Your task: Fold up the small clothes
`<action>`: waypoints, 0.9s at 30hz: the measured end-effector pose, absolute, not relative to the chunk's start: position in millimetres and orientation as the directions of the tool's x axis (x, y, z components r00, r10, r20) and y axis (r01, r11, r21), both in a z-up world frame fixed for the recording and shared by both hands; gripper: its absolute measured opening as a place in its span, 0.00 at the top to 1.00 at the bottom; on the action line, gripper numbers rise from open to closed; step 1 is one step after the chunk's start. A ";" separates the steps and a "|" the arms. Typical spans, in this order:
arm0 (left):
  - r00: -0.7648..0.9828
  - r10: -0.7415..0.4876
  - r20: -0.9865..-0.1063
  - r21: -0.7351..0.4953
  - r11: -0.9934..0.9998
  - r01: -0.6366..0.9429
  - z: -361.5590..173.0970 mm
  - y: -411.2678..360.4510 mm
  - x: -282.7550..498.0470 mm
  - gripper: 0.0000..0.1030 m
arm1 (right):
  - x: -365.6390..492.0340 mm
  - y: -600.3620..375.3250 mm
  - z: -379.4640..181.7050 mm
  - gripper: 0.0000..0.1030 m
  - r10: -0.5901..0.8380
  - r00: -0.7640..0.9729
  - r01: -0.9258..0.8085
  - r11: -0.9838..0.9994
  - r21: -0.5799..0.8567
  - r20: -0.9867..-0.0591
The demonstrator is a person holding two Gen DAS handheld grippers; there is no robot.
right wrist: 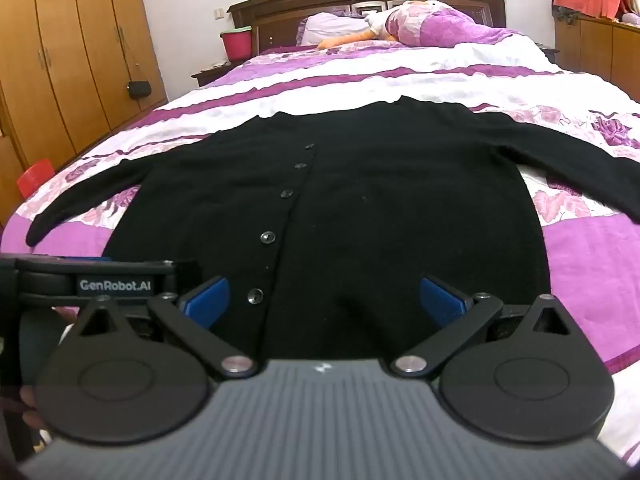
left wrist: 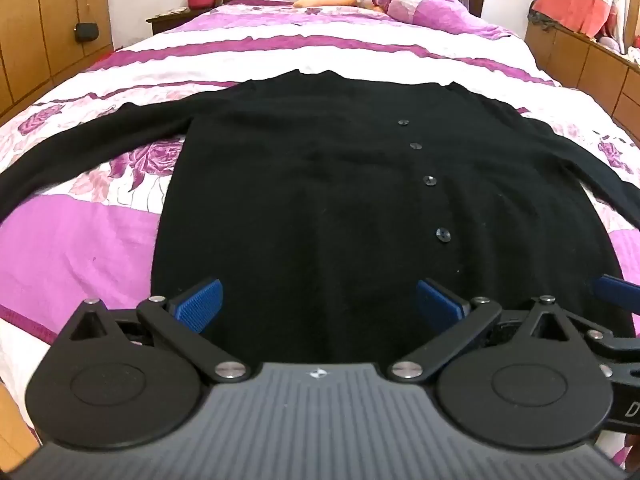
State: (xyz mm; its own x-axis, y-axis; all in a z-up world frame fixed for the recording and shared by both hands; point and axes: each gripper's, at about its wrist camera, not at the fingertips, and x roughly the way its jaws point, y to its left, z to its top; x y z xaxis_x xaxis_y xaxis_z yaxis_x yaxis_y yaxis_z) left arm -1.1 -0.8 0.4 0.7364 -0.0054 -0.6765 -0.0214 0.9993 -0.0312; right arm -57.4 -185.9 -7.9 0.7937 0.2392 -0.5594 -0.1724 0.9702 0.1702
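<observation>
1. Black cardigan spread flat, buttoned, on the purple floral bedspread; sleeves out toward 9 and 3 o'clock, collar at 12.
2. Left gripper released, blue pads wide apart above the hem at 6 o'clock, grasping nothing.
3. Right gripper likewise released, empty, over the hem beside the lowest button.

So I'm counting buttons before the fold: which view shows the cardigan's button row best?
The right wrist view: five buttons run down the black cardigan, the nearest near the hem. The left wrist view shows only four.
</observation>
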 end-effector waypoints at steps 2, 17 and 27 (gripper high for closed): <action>0.745 -0.008 -0.667 -0.027 1.000 -0.014 1.3 -2.3 -3.3 0.00 | -57.1 -186.2 -8.1 0.00 0.241 0.794 -0.173 0.970 0.173 -0.558; 0.726 0.001 -0.688 -0.039 0.998 -0.039 2.4 3.4 -1.9 0.00 | -57.0 -189.6 -8.3 0.00 0.241 0.790 -0.170 0.970 0.176 -0.563; 0.724 -0.001 -0.690 -0.044 0.998 -0.041 4.3 3.9 -3.4 0.00 | -56.7 -188.8 -8.5 0.00 0.242 0.790 -0.171 0.969 0.176 -0.563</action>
State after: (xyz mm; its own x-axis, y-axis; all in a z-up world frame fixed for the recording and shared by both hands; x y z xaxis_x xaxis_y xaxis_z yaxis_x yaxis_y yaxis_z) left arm -3.4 3.9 4.3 0.7238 -0.0006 -0.6900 -0.0411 0.9982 -0.0440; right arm -56.7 -188.8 -8.5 0.7904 0.2416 -0.5630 -0.1706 0.9694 0.1765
